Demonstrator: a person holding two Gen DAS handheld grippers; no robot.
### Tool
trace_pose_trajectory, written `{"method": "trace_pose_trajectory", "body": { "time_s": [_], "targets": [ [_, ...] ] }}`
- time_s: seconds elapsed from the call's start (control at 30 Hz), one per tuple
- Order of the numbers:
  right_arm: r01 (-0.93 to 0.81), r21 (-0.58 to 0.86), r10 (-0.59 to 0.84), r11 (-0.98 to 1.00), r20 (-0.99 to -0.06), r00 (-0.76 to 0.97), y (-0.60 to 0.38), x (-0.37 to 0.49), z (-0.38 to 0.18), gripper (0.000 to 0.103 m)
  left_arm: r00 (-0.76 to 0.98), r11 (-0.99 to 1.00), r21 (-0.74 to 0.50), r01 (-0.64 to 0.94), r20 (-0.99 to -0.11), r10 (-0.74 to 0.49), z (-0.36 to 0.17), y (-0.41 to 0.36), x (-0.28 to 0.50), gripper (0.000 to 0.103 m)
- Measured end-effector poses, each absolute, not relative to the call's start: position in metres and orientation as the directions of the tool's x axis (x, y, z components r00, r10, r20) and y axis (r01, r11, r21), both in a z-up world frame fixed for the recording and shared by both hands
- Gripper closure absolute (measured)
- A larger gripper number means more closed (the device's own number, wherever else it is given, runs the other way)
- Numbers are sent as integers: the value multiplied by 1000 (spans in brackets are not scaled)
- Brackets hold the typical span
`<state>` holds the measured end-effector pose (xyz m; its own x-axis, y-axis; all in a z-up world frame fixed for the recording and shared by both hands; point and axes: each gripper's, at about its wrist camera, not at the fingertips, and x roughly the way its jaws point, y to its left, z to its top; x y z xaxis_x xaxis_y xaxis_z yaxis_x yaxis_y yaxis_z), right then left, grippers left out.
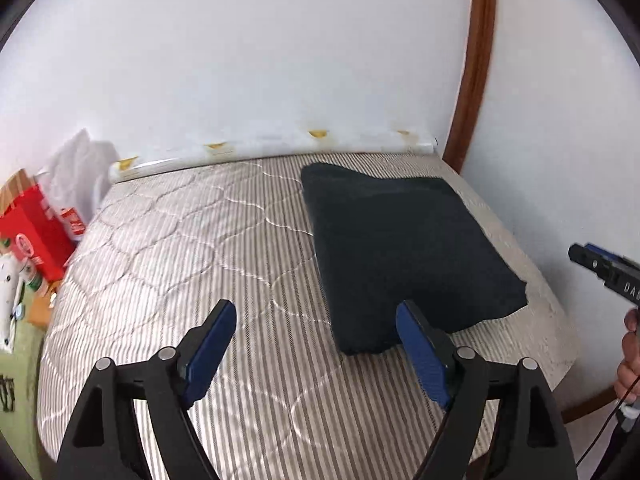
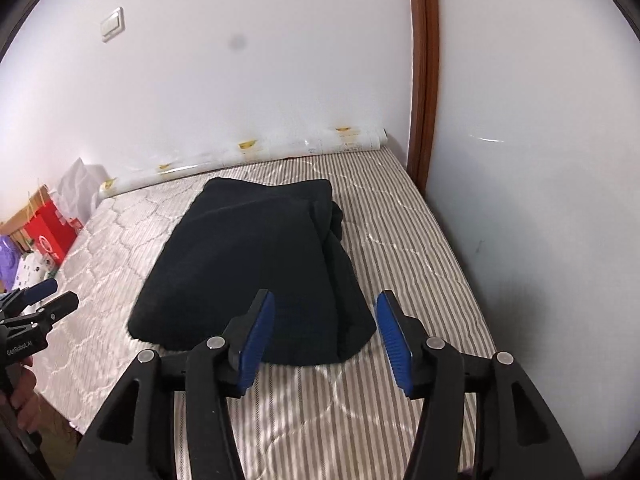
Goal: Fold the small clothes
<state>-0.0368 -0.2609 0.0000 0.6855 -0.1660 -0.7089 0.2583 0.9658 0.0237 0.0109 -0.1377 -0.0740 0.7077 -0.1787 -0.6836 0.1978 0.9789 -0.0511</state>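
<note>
Right wrist view: dark garment lies folded on striped mattress, long axis running away toward wall, near edge just ahead of right gripper, nearer. Left gripper offset left. Both spread wide, empty.

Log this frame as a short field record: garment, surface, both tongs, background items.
garment: dark cloth, lying folded in a compact bundle on the bed
surface: striped quilted mattress
left tongs: open, empty, beside the cloth's near left edge
right tongs: open, empty, over the cloth's near edge
contact: neither appears to grip the cloth
background: red box left of the bed, white wall, wooden door frame
</note>
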Motion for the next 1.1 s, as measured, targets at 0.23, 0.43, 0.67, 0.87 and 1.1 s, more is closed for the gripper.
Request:
{"method": "trace_pose_trajectory", "body": {
  "time_s": [0.23, 0.43, 0.67, 0.87, 1.1],
  "targets": [
    [245, -9, -187, 970, -674, 715, -241, -58, 16, 20, 723, 983, -54, 176, -671, -166, -55, -131, -17, 15],
    [244, -24, -197, 969, -670, 716, -236, -70, 21, 18, 734, 983, -52, 175, -658, -166, -50, -132, -25, 15],
    [239, -24, -193, 971, -672, 715, -231, -80, 20, 18, 739, 984, -49, 171, -654, -161, -48, -134, -31, 15],
    [241, -30, -198, 970, -671, 715, -232, -87, 21, 18, 737, 985, -50, 168, -657, -159, -49, -134, -33, 15],
    [247, -26, -200, 969, -669, 716, -234, -90, 21, 18, 737, 985, -51, 166, -658, -158, -49, -134, -33, 15]
  ]
}}
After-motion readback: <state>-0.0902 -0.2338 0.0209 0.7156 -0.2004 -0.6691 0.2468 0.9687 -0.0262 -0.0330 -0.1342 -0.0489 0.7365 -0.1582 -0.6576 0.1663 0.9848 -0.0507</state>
